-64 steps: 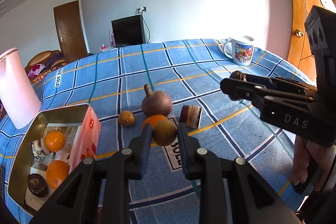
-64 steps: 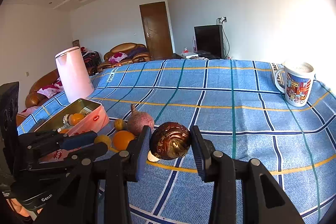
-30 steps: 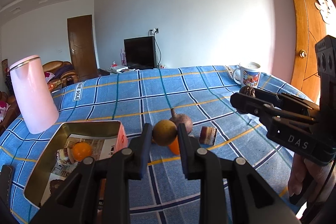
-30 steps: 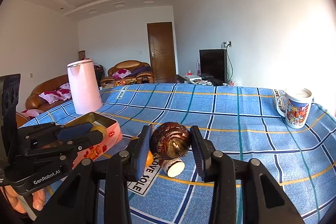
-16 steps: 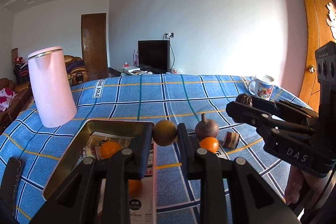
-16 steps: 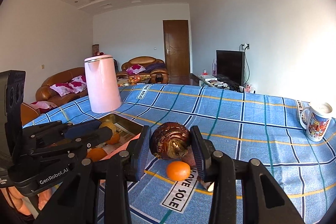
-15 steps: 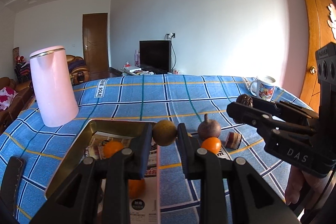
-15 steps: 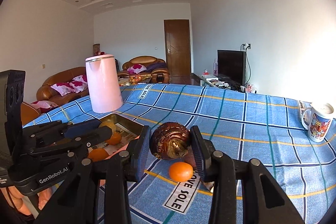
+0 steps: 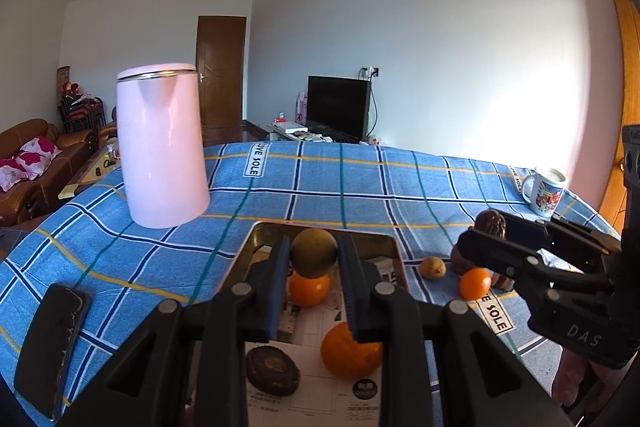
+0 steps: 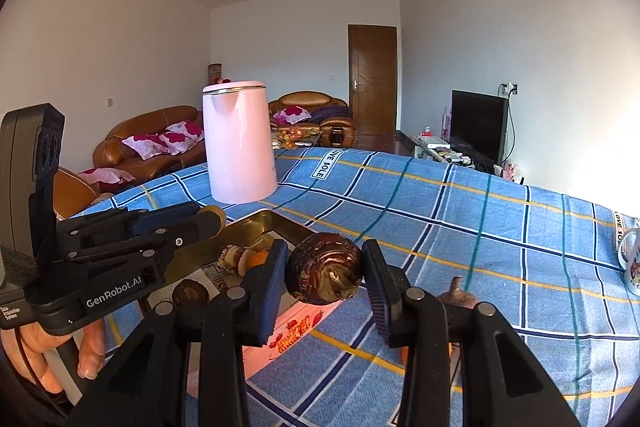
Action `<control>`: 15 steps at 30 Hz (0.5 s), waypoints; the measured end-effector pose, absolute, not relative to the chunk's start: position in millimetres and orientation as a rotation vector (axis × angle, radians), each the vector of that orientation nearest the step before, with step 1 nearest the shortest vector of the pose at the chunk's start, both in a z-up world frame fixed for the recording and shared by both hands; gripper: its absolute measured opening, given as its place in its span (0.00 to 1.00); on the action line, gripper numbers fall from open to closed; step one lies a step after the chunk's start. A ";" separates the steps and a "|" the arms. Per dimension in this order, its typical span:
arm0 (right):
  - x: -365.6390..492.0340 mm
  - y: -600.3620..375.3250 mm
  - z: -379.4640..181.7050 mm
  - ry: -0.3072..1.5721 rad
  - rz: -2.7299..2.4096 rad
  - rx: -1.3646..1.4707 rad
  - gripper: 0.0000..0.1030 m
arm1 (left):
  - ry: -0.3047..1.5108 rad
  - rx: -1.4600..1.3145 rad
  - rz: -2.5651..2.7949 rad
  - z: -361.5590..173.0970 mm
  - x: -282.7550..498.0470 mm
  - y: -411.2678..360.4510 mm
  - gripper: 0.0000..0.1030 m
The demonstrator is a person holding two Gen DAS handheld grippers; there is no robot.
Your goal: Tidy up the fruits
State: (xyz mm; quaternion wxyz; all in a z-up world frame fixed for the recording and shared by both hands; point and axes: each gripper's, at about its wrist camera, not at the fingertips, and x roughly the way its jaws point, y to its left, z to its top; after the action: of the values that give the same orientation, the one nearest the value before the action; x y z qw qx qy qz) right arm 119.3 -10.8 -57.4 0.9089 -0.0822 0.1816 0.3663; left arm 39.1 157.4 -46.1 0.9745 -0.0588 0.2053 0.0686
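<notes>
My left gripper (image 9: 313, 261) is shut on a round olive-brown fruit (image 9: 313, 253) and holds it above the open metal tin (image 9: 384, 247). The tin holds two oranges (image 9: 309, 289) (image 9: 348, 353) and a dark round fruit (image 9: 273, 371). My right gripper (image 10: 324, 273) is shut on a dark brown wrinkled fruit (image 10: 325, 273) and hangs just right of the tin (image 10: 256, 223). On the cloth right of the tin lie a small yellow fruit (image 9: 432, 267), an orange (image 9: 475, 283) and a purple-brown fruit with a stem (image 10: 458, 295).
A pink kettle (image 9: 160, 147) stands behind the tin to the left. A black phone (image 9: 52, 343) lies at the left near edge. A printed mug (image 9: 544, 191) stands at the far right. The table wears a blue checked cloth (image 9: 340, 183).
Both grippers have swung left with their fruits. The left one has moved from over the loose fruits to above the tin. The right one has come up beside the tin.
</notes>
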 end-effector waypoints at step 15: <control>103.2 57.1 -87.0 0.469 0.872 -0.303 0.39 | 0.471 -0.207 0.183 -67.0 35.8 200.2 0.26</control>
State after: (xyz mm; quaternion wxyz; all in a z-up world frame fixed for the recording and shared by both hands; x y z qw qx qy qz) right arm 103.2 57.1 -87.0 0.8689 -0.1447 0.2241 0.4170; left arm 35.8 200.2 -67.0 0.9630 -0.1023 0.2326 0.0904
